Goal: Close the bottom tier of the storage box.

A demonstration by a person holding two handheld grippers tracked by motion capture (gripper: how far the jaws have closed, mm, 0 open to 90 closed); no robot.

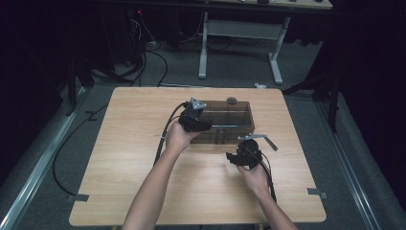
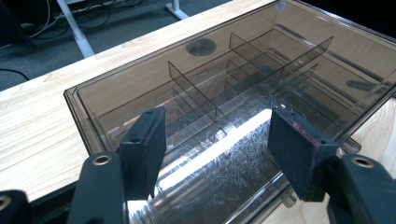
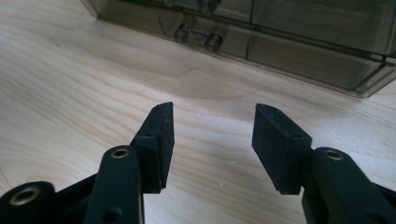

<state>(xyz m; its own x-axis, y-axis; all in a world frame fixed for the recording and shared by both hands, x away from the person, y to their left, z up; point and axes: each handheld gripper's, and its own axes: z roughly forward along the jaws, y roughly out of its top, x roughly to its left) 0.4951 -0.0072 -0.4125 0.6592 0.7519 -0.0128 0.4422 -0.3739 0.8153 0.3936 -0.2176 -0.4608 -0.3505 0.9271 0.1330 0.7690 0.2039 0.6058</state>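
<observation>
- Your left gripper (image 1: 201, 125) rests at the near left edge of the organizer box (image 1: 230, 115); its fingers (image 2: 144, 140) stand apart over the clear lid, holding nothing.
- Your right gripper (image 1: 234, 157) hovers over the tabletop (image 1: 129, 143), fingers (image 3: 159, 135) half open, empty.
- The box lies closed mid-tabletop; I judge that opening it remains.
- It is smoky transparent plastic, with dividers and a scratched lid.
</observation>
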